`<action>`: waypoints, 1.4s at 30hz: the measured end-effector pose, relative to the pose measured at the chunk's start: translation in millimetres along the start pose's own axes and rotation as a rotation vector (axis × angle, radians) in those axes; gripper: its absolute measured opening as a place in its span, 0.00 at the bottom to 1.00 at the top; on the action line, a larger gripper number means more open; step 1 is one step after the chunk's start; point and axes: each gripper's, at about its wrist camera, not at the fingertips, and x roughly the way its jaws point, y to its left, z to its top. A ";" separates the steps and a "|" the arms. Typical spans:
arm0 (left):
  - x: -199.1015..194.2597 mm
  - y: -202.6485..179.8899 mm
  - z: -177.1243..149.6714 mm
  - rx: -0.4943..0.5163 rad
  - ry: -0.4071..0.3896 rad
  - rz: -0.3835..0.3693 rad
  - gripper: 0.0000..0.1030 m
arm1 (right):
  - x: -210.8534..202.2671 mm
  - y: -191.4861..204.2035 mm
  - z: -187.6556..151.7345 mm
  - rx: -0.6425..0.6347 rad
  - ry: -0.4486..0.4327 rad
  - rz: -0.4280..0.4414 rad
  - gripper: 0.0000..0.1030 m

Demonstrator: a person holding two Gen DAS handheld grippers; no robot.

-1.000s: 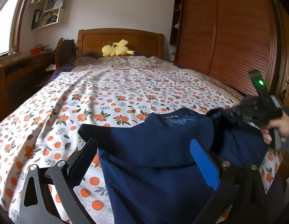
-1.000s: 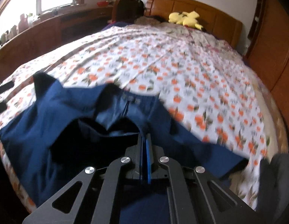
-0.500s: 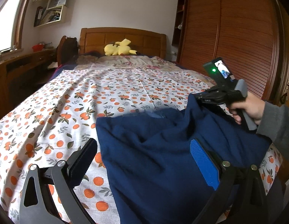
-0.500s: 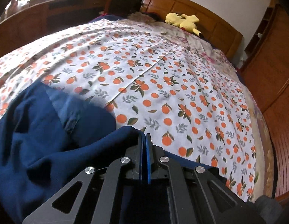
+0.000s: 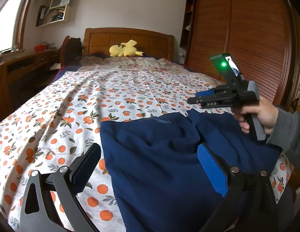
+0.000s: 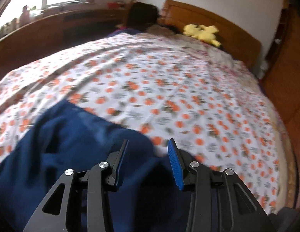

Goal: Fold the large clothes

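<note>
While the right tongs [image 6: 148, 160] open, clear above the navy garment [image 5: 169, 164], the left tongs [image 5: 150, 166] — spread wide, unclamped — straddle its near edge on the bed [image 5: 92, 100], closer.

The garment [image 5: 169, 154] lies on the bed [image 5: 92, 104] at its near end, toward the right side in the left wrist view. A plush toy [image 5: 124, 48] rests at the far end against the headboard [image 5: 128, 38]. A wardrobe [image 5: 246, 38] stands right of the bed, a long surface [image 5: 24, 65] left.
</note>
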 end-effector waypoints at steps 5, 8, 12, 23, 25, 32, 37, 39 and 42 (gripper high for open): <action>-0.6 2.9 -0.8 0.003 -0.001 0.013 0.97 | 30.5 28.7 -3.5 0.009 0.091 0.101 0.36; -1.7 5.7 -1.1 -0.003 0.000 0.014 0.97 | 47.5 33.1 -9.9 0.031 0.161 0.134 0.36; -2.7 8.1 -1.4 -0.009 0.000 0.010 0.97 | 62.3 37.0 -18.2 0.034 0.238 0.177 0.31; -4.9 11.8 -5.3 -0.014 0.006 0.003 0.97 | 49.9 55.6 32.9 -0.043 0.060 0.155 0.02; -4.8 13.1 -5.5 -0.020 0.007 0.002 0.97 | 52.9 63.4 42.0 -0.061 0.042 0.165 0.02; -6.7 9.0 -4.3 -0.015 0.003 -0.006 0.97 | 40.2 40.6 45.1 0.009 0.034 0.117 0.38; -10.1 1.6 -3.4 -0.004 -0.005 -0.019 0.97 | 0.4 -18.3 23.8 0.066 0.013 0.038 0.38; -11.2 -1.3 -3.4 0.002 -0.008 -0.023 0.97 | -10.9 -46.1 6.6 0.096 0.032 -0.016 0.38; -13.2 -7.0 -3.4 0.012 -0.012 -0.030 0.97 | -25.1 -86.1 -26.9 0.165 0.077 -0.091 0.38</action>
